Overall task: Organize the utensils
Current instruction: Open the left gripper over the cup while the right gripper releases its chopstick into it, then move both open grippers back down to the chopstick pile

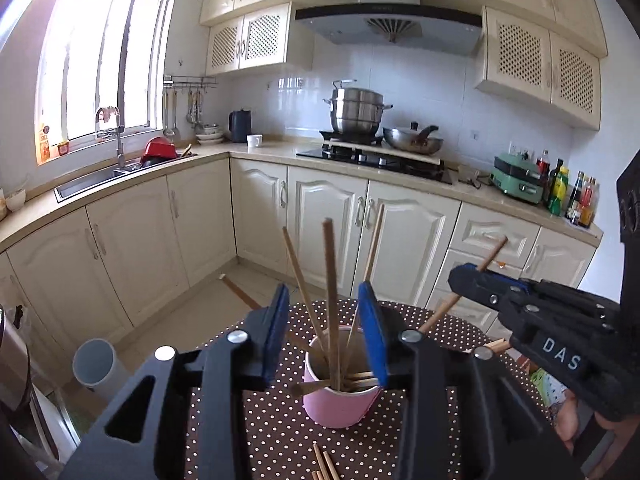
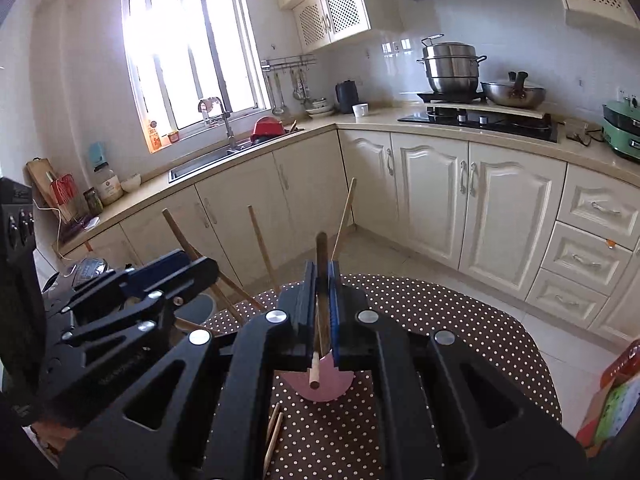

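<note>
A pink cup [image 1: 340, 404] stands on the brown polka-dot table [image 1: 240, 420] with several wooden chopsticks [image 1: 331, 280] upright in it. My left gripper [image 1: 324, 292] is open just above the cup, its blue pads on either side of those chopsticks without pressing them. My right gripper [image 1: 466, 276] reaches in from the right, shut on one chopstick [image 1: 494, 252] held at a slant. In the right wrist view, the right gripper [image 2: 322, 270] clamps that chopstick [image 2: 321, 248] over the half-hidden cup [image 2: 320, 390]. The left gripper [image 2: 192, 262] is at left there.
Loose chopsticks [image 1: 324, 464] lie on the cloth near the front edge [image 2: 274, 432]. A grey bin [image 1: 96, 364] stands on the floor to the left. A colourful box [image 2: 616, 400] sits at the table's right. Cream kitchen cabinets [image 1: 328, 216] line the far side.
</note>
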`<state>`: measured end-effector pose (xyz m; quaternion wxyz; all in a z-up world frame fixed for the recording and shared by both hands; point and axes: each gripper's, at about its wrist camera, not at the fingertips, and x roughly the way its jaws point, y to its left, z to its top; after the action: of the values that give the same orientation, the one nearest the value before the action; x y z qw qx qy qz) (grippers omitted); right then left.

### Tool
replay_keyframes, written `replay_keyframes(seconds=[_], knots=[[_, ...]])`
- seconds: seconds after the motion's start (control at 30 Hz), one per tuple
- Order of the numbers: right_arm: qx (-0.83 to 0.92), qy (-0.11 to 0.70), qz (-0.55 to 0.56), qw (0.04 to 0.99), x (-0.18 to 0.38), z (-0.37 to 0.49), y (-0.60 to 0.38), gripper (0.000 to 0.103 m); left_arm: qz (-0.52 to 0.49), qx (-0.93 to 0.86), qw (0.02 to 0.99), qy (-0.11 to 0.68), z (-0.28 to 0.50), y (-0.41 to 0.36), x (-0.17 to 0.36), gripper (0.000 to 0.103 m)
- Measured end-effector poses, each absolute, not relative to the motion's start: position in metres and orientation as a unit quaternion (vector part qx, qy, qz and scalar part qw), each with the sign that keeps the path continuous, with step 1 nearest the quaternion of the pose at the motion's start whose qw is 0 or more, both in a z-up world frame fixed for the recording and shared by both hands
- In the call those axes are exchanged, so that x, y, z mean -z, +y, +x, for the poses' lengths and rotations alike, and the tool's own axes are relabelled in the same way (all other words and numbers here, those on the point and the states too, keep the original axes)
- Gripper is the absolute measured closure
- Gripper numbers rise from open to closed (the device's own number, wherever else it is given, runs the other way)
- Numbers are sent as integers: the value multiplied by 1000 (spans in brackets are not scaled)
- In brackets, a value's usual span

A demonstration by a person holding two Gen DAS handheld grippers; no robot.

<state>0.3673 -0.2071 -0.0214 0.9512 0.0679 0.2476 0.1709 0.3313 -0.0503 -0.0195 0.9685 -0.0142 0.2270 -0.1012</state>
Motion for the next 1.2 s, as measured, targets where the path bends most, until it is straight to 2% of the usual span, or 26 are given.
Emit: replay_keyframes(seconds=[0.03, 0.1, 0.13, 0.17, 0.27, 0.43, 0.93, 1.2], knots=[[-172, 248, 68, 951, 20, 365, -207, 92, -22, 104, 967, 230, 330, -46, 19, 63], [-169, 244, 66, 953, 17, 361, -207, 78, -30, 107, 967, 229, 326, -42, 18, 57], [-168, 241, 65, 954, 15, 358, -207, 60, -33, 107, 967, 227, 322, -39, 17, 52], [-166, 234, 66, 956, 13, 354, -207, 51, -36, 107, 967, 226, 319, -36, 17, 49], [-163, 225, 58, 959, 7, 345, -204, 51, -48, 108, 968, 220, 310, -29, 15, 37], [-162, 215, 52, 962, 3, 330, -201, 50, -52, 102, 972, 203, 289, -17, 11, 33], [-124, 192, 10, 973, 7, 274, -186, 45, -21, 67, 982, 173, 226, 14, 20, 32], [-121, 195, -4, 973, 25, 245, -175, 44, -32, 77, 975, 205, 209, 32, 53, 32]])
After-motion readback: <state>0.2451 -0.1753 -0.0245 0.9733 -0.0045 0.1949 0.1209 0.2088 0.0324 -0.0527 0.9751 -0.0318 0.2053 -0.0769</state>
